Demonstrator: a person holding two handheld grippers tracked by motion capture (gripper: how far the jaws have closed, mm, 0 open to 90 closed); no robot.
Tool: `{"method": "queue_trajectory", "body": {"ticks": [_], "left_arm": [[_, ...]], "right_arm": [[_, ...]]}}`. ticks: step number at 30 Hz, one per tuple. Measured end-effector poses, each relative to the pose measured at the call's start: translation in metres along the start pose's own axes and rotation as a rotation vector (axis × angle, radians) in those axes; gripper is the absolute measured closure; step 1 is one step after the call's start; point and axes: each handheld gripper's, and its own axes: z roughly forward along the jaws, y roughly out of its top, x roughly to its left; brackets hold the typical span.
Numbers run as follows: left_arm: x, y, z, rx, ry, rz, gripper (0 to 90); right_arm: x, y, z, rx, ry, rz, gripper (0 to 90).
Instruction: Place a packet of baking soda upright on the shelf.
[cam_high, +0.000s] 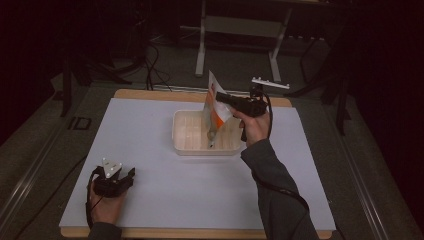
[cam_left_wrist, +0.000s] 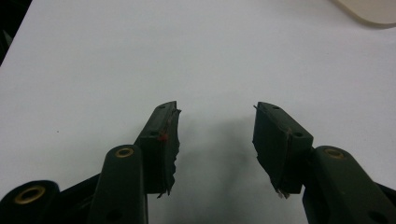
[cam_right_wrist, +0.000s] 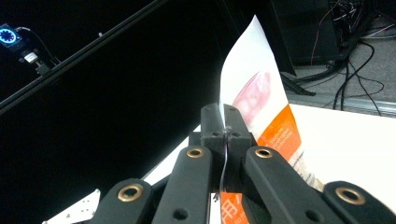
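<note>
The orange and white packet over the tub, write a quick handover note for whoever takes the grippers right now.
Right gripper: shut on the orange and white packet, pinching its thin edge and holding it in the air.
Left gripper: open, nothing between its fingers, resting at the near left of the white table sheet.
Packet: hangs tilted over the pale plastic tub at the table's middle, its lower end down inside the tub.
Done: packet gripped and brought to the tub.
Left, probably: lower it in and release.

White-and-orange packet (cam_high: 214, 107) hangs upright, lower end inside the pale tub (cam_high: 186, 145); upper edge pinched.
</note>
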Motion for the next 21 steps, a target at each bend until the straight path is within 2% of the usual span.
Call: {"method": "queue_trajectory", "body": {"ticks": [10, 17, 21], "left_arm": [[0.0, 0.0, 0.0001, 0.002, 0.0, 0.003, 50.0], [0.0001, 0.0, 0.0, 0.001, -0.001, 0.001, 49.9], [0.0001, 0.0, -0.0002, -0.001, -0.002, 0.001, 49.9]], "right_arm": [[-0.0078, -0.0024, -0.0003, -0.009, -0.034, 0.011, 90.0], [-0.0084, -0.0014, 0.0028, -0.025, -0.029, 0.016, 90.0], [-0.0096, -0.0038, 0.0063, -0.014, -0.049, 0.014, 90.0]]}}
